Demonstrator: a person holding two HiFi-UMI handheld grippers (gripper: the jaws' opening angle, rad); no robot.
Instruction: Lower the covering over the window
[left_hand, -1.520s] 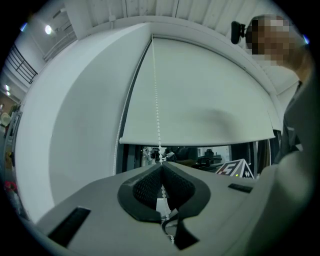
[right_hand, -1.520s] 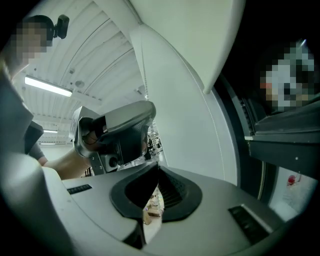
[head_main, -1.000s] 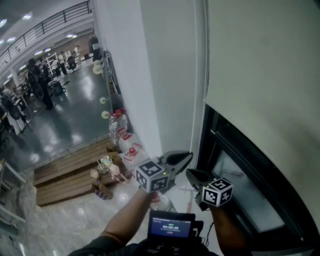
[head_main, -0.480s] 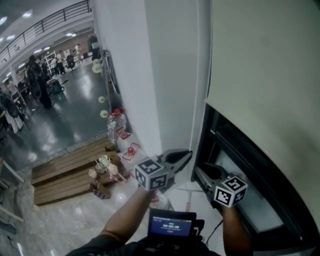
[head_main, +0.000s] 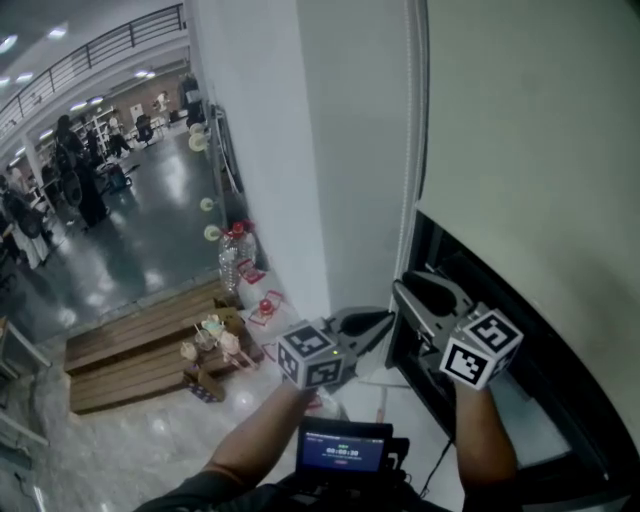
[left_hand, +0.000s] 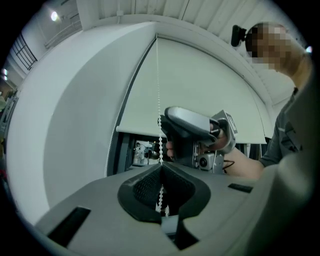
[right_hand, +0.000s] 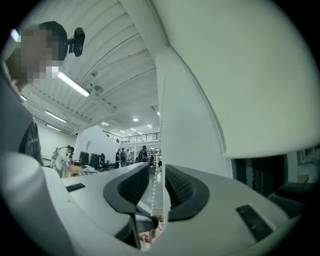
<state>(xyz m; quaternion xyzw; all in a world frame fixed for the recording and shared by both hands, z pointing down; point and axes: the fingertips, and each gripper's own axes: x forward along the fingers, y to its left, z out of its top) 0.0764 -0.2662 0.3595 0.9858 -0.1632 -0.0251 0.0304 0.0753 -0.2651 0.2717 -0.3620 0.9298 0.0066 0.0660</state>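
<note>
The cream roller blind (head_main: 520, 140) covers the upper window, and its bottom edge (left_hand: 200, 134) hangs above the dark pane (head_main: 520, 400). A white bead chain (head_main: 411, 110) hangs along the blind's left side. My left gripper (head_main: 386, 320) points level and is shut on the bead chain (left_hand: 159, 100), which runs down between its pads (left_hand: 150, 187). My right gripper (head_main: 402, 292) is higher, beside the blind's lower corner. Its jaws have just been opening, and the bead chain (right_hand: 152, 192) hangs loose in the gap of the right gripper (right_hand: 158, 168).
A white wall (head_main: 260, 150) stands left of the window. Below it are wooden pallets (head_main: 140, 345), water bottles (head_main: 232, 255) and small items. A hall with people (head_main: 75, 170) lies far left. A small screen (head_main: 342, 448) sits at my chest.
My right gripper has let go of the chain, opened, and risen up beside the blind's lower corner. The left gripper has stayed put, shut on the chain.
</note>
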